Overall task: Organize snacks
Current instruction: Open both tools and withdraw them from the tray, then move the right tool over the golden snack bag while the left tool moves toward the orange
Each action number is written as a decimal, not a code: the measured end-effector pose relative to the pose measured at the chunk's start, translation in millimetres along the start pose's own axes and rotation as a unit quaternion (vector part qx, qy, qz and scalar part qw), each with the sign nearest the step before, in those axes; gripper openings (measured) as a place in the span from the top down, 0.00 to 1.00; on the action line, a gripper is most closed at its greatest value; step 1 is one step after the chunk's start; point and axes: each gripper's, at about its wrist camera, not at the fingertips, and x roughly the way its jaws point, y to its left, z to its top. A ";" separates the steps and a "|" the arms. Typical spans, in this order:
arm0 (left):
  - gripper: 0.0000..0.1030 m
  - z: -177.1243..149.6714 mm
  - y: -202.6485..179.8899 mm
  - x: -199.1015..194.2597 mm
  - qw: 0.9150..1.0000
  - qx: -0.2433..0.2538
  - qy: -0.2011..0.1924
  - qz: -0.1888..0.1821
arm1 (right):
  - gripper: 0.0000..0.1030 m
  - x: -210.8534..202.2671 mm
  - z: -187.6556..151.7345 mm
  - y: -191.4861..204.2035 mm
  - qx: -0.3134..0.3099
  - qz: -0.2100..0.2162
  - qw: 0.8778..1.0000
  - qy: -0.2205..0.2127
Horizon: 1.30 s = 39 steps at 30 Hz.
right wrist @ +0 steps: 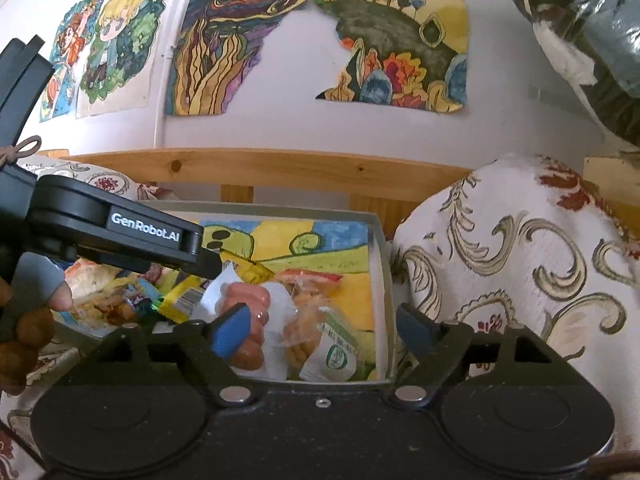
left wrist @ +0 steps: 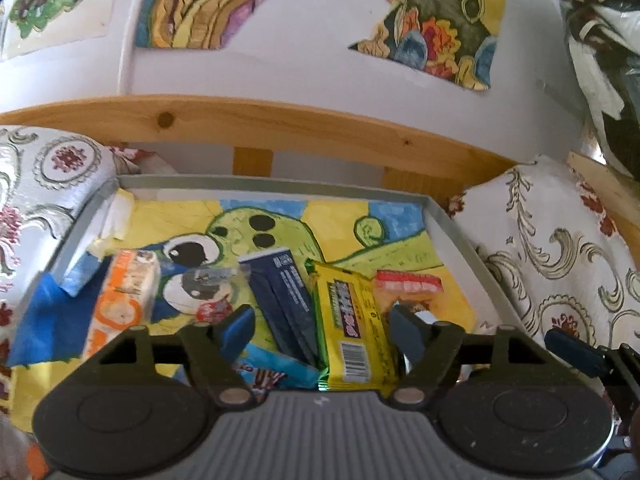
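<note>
- Colourful drawings (left wrist: 192,4) cover a white wall above a wooden rail (left wrist: 280,124), with patterned cushions (left wrist: 560,248) flanking a shallow grey tray (left wrist: 452,224) lined with a cartoon painting.
- Left gripper (left wrist: 320,324) hovers over the tray, jaws wide open and empty.
- Snacks lie side by side in the tray: an orange packet (left wrist: 124,300), a dark blue box (left wrist: 284,300), a yellow bar (left wrist: 352,328).
- Right gripper (right wrist: 320,328) hangs over the tray's right end, jaws open, above a pack of sausages (right wrist: 252,304) and a green-labelled packet (right wrist: 324,340).
</note>
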 end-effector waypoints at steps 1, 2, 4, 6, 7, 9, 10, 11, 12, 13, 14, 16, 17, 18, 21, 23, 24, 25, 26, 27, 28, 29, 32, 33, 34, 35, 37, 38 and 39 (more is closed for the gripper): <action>0.20 0.7 0.4 -3.9 1.000 0.001 -0.004 0.001 | 0.21 -1.9 1.8 0.0 0.000 -0.001 1.000 -0.001; 0.16 1.2 0.9 -8.4 1.000 0.001 -0.008 0.003 | 0.20 -4.7 3.5 -0.1 0.001 -0.005 1.000 -0.003; 0.10 2.0 2.5 -17.8 1.000 0.001 -0.019 0.007 | 0.18 -10.5 7.3 -0.9 0.004 -0.012 1.000 -0.008; 0.03 2.6 5.4 -28.8 0.999 0.000 -0.031 0.013 | 0.16 -16.6 12.2 -2.6 0.008 -0.015 1.000 -0.013; 0.02 2.8 7.2 -34.1 0.999 -0.002 -0.037 0.015 | 0.14 -19.5 14.6 -3.3 0.008 -0.017 1.000 -0.016; 0.01 2.7 11.4 -45.2 0.999 -0.005 -0.045 0.018 | 0.11 -27.3 19.4 -3.5 0.009 -0.020 1.000 -0.022; 0.01 2.4 13.6 -50.8 0.999 -0.007 -0.047 0.020 | 0.09 -31.1 21.6 -3.4 0.009 -0.021 0.999 -0.025; 0.00 2.0 15.4 -56.0 0.999 -0.008 -0.049 0.022 | 0.07 -34.4 23.5 -3.6 0.009 -0.022 0.999 -0.028; 0.00 1.7 17.1 -61.0 0.998 -0.009 -0.051 0.024 | 0.06 -38.8 25.9 -3.0 0.010 -0.023 0.999 -0.030; 0.00 1.2 19.1 -66.4 0.998 -0.009 -0.052 0.026 | 0.05 -43.6 28.4 -2.3 0.011 -0.024 0.999 -0.033; 0.00 0.9 21.0 -72.5 0.998 -0.011 -0.054 0.027 | 0.04 -47.9 30.2 -1.3 0.012 -0.025 0.999 -0.035; 0.00 -0.1 24.8 -84.6 0.998 -0.014 -0.059 0.029 | 0.02 -56.5 33.1 1.9 0.010 -0.028 0.999 -0.040; 0.00 -0.7 27.0 -91.1 0.998 -0.016 -0.061 0.031 | 0.01 -61.3 34.0 3.9 0.009 -0.031 0.999 -0.043; 0.00 -1.6 29.2 -97.2 0.997 -0.018 -0.062 0.032 | 0.01 -66.8 34.9 6.4 0.008 -0.033 0.998 -0.046; 0.00 -5.9 35.2 -116.8 0.997 -0.020 -0.063 0.040 | 0.01 -80.1 36.5 13.1 0.009 -0.030 0.998 -0.050; 0.00 -10.2 40.4 -129.6 0.997 -0.025 -0.058 0.046 | 0.01 -89.3 37.0 17.6 0.011 -0.028 0.998 -0.052; 0.00 -12.3 43.1 -136.3 0.997 -0.029 -0.055 0.048 | 0.01 -93.9 37.4 20.0 0.012 -0.026 0.998 -0.053; 0.00 -14.5 45.7 -142.9 0.997 -0.032 -0.054 0.051 | 0.01 -98.1 37.6 22.5 0.012 -0.024 0.998 -0.053; 0.00 -16.8 48.4 -150.6 0.996 -0.034 -0.056 0.056 | 0.01 -102.3 37.7 25.2 0.010 -0.022 0.998 -0.053; 0.00 -18.7 50.9 -157.5 0.996 -0.037 -0.057 0.060 | 0.01 -107.3 37.9 28.6 0.007 -0.021 0.998 -0.054; 0.00 -20.8 53.5 -164.6 0.995 -0.039 -0.058 0.064 | 0.01 -111.8 37.9 31.4 0.005 -0.020 0.998 -0.055; 0.00 -23.0 55.9 -171.7 0.995 -0.041 -0.058 0.068 | 0.01 -116.2 38.1 34.3 0.003 -0.018 0.998 -0.055; 0.00 -29.3 61.1 -190.5 0.994 -0.044 -0.057 0.077 | 0.01 -130.8 36.8 42.0 0.002 -0.011 0.998 -0.054; 0.00 -31.4 62.1 -195.5 0.994 -0.043 -0.058 0.079 | 0.01 -136.8 35.5 44.7 0.003 -0.010 0.999 -0.053; 0.00 -33.8 63.0 -201.1 0.994 -0.043 -0.060 0.081 | 0.01 -141.4 34.3 47.3 0.003 -0.008 0.999 -0.052; 0.00 -36.9 63.6 -207.2 0.994 -0.041 -0.063 0.084 | 0.01 -145.7 33.1 49.9 0.003 -0.006 0.999 -0.050; 0.00 -44.1 65.3 -219.0 0.993 -0.037 -0.069 0.090 | 0.01 -155.7 29.6 55.8 0.002 -0.002 0.999 -0.045; 0.00 -47.6 66.1 -223.7 0.992 -0.036 -0.070 0.093 | 0.01 -160.9 27.5 59.0 0.001 -0.001 0.999 -0.043; 0.00 -49.9 66.8 -227.0 0.992 -0.037 -0.070 0.095 | 0.01 -164.8 25.8 61.6 0.000 0.001 0.999 -0.041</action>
